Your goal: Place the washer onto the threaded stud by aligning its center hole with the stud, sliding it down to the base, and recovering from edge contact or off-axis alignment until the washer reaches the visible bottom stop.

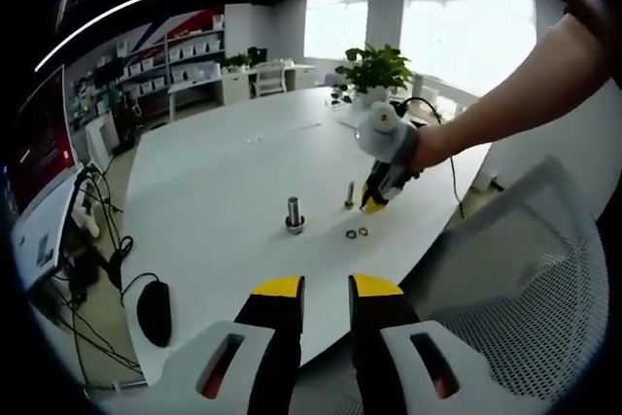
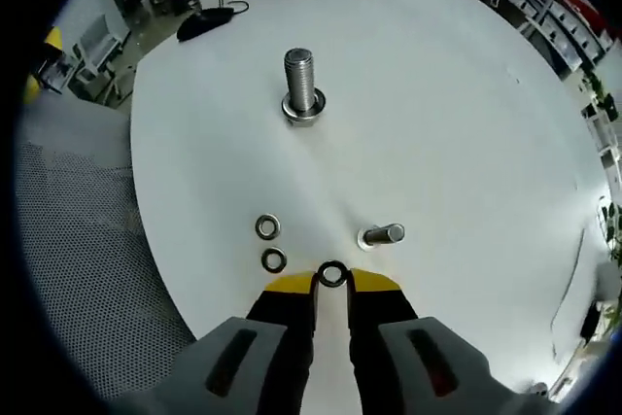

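Left claw (image 1: pixel 327 289) hangs off the near edge of the counter (image 1: pixel 224 172), jaws narrowly apart, nothing between them. On the counter, left to right in the left gripper view: a black mouse (image 1: pixel 154 311) by the edge, a big threaded stud (image 1: pixel 294 214) standing upright, two loose washers (image 1: pixel 356 233) lying flat, then a smaller bolt (image 1: pixel 350 193). Right claw (image 1: pixel 374 203), held by a person's hand (image 1: pixel 428 143), is down near the smaller bolt. In the right gripper view the right claw (image 2: pixel 331 284) pinches a washer (image 2: pixel 332 274) at its tips, held on edge. The stud (image 2: pixel 302 85) is well apart from it, toward the far edge. Pick looks done; carrying, aligning the hole and sliding down to the base are all left.
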Action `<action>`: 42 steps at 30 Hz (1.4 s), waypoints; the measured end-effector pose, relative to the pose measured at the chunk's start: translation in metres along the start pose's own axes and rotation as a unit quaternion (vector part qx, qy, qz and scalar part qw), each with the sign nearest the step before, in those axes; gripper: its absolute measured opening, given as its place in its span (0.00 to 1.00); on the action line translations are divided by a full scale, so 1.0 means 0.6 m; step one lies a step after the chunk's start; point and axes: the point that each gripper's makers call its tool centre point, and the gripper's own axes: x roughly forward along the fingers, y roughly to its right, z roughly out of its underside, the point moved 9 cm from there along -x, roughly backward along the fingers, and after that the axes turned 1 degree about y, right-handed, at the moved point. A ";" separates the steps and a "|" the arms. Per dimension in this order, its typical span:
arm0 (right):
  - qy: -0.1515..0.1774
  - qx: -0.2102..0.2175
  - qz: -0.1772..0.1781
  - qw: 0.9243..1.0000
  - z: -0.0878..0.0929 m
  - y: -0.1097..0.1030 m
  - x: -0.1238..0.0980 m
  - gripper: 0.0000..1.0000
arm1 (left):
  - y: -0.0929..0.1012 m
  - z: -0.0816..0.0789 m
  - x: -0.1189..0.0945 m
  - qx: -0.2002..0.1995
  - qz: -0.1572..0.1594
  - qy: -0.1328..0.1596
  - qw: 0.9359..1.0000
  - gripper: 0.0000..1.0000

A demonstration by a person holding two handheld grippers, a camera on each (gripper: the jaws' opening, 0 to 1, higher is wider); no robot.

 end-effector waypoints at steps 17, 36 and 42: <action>0.026 -0.044 0.033 0.998 -0.014 0.034 -0.048 0.14 | -0.001 -0.002 -0.002 0.002 -0.001 0.009 1.000 0.16; 0.031 -0.079 0.025 0.996 -0.055 0.031 -0.034 0.14 | -0.002 -0.001 -0.001 0.002 0.001 0.012 1.000 0.16; 0.024 -0.081 0.023 0.996 -0.052 0.034 -0.030 0.14 | -0.001 -0.002 -0.002 0.001 0.000 0.012 1.000 0.16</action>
